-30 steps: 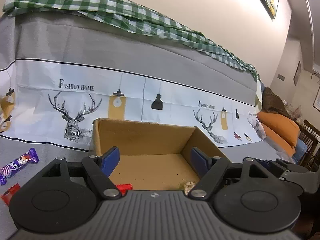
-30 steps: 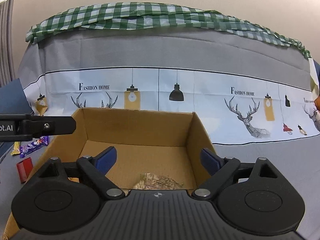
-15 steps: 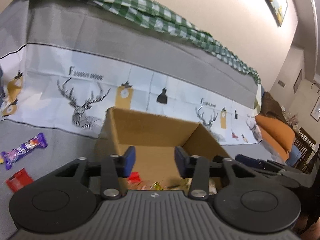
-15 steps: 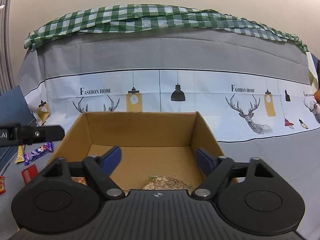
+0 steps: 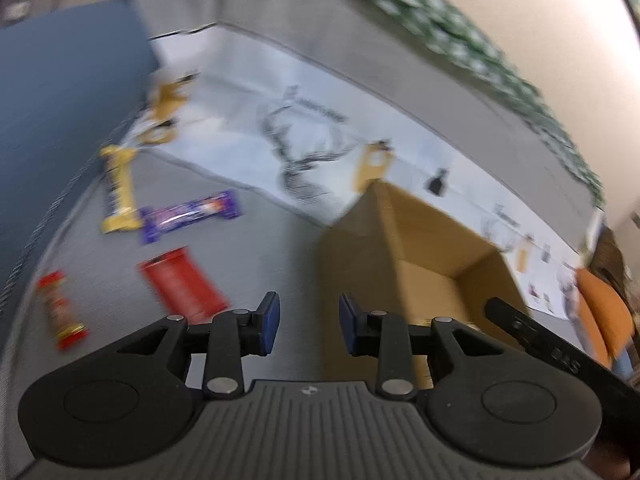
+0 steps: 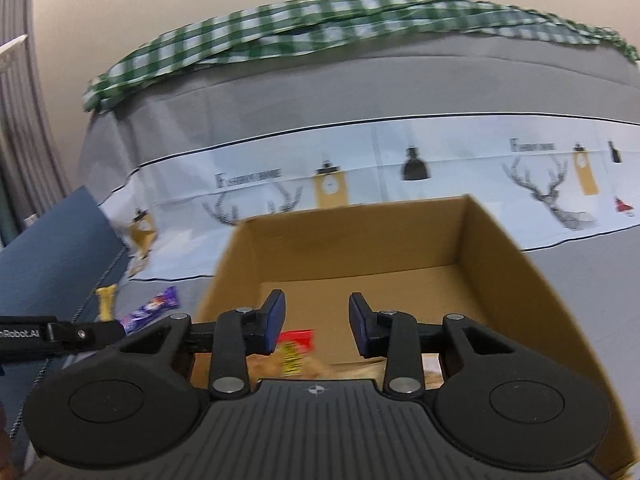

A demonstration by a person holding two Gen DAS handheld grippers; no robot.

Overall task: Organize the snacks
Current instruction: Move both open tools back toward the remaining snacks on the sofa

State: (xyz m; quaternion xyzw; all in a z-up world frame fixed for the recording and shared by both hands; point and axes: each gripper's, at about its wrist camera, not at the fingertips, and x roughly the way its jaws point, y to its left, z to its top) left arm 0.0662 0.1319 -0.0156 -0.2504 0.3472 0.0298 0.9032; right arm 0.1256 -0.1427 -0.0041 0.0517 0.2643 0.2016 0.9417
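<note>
Several snacks lie on the grey cloth left of the cardboard box: a yellow bar, a purple bar, a red packet and a small red-and-yellow packet. My left gripper hovers above the cloth between the red packet and the box's left wall; its jaws are closing on nothing. My right gripper hangs over the box, its jaws also closing on nothing. Below it in the box lie a red-and-yellow packet and beige packets.
A blue cushion borders the cloth on the left. Behind rises a sofa back draped with a deer-print cover and a green checked cloth. Orange cushions lie far right. The left view is motion-blurred.
My left gripper has swung left from over the box to the snacks on the cloth and rolled. Both pairs of jaws have narrowed a lot. The right gripper shifted slightly over the box.
</note>
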